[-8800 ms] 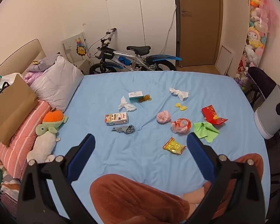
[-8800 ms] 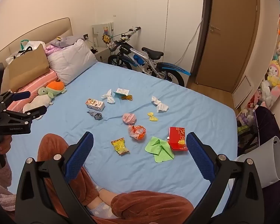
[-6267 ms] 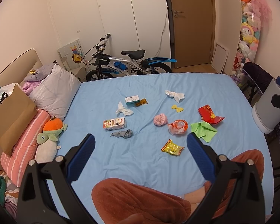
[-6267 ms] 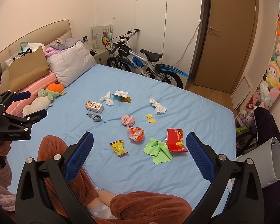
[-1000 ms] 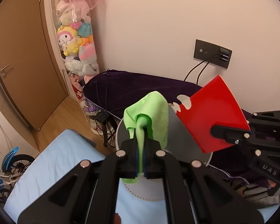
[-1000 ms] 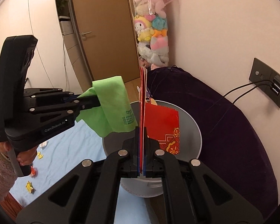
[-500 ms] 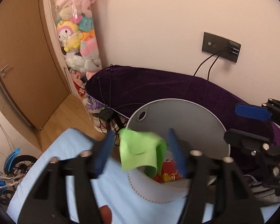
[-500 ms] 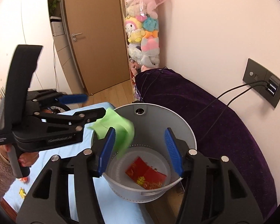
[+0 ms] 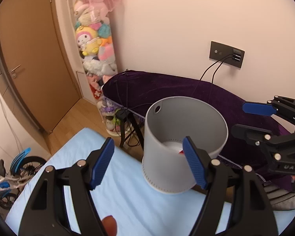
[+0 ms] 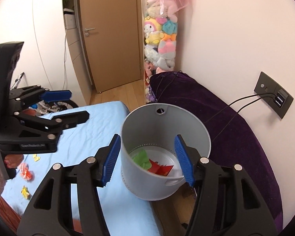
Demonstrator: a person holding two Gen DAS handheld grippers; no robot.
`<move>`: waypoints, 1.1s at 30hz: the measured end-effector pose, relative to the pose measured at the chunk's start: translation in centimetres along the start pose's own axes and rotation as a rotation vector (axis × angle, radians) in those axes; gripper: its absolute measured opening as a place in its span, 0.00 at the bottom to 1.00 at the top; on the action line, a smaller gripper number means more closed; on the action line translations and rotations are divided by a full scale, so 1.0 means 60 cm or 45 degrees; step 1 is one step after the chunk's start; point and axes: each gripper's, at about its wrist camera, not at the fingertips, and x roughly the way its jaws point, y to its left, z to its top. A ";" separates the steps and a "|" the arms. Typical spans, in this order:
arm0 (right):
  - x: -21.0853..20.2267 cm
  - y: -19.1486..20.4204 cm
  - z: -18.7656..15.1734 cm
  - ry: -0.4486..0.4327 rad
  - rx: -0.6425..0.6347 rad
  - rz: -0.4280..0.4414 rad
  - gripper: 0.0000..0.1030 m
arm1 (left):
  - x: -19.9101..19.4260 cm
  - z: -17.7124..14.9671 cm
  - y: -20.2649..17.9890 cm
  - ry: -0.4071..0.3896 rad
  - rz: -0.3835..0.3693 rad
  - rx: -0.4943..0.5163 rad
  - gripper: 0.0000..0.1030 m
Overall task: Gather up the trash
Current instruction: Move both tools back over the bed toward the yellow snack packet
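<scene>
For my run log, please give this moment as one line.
left gripper: open, empty | right gripper: open, empty | bin: holds green cloth, red envelope

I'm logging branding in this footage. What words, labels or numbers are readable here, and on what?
"GenRobot.AI": on the side of the left tool, blurred, just legible.
"UAS": on the body of the right tool, upside down, an uncertain reading.
Gold print on the red envelope in the grey bin: too small to read.

Cloth and envelope lie in bin beside bed
</scene>
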 end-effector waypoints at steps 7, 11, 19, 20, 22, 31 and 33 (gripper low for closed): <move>-0.033 0.106 -0.020 0.025 -0.135 0.066 0.56 | -0.106 -0.083 0.057 0.013 0.130 -0.064 0.71; -0.056 0.200 -0.039 0.001 -0.250 0.142 0.58 | -0.178 -0.152 0.104 0.015 0.249 -0.123 0.71; -0.078 0.424 -0.087 -0.048 -0.456 0.389 0.59 | -0.340 -0.318 0.212 0.053 0.525 -0.255 0.71; -0.079 0.453 -0.093 -0.049 -0.476 0.425 0.59 | -0.363 -0.340 0.227 0.055 0.563 -0.276 0.71; -0.081 0.512 -0.106 -0.049 -0.511 0.492 0.59 | -0.407 -0.385 0.258 0.061 0.631 -0.313 0.71; -0.078 0.738 -0.180 -0.012 -0.625 0.711 0.59 | -0.540 -0.572 0.365 0.116 0.847 -0.507 0.71; -0.074 0.776 -0.204 0.003 -0.644 0.744 0.59 | -0.546 -0.612 0.378 0.137 0.862 -0.547 0.71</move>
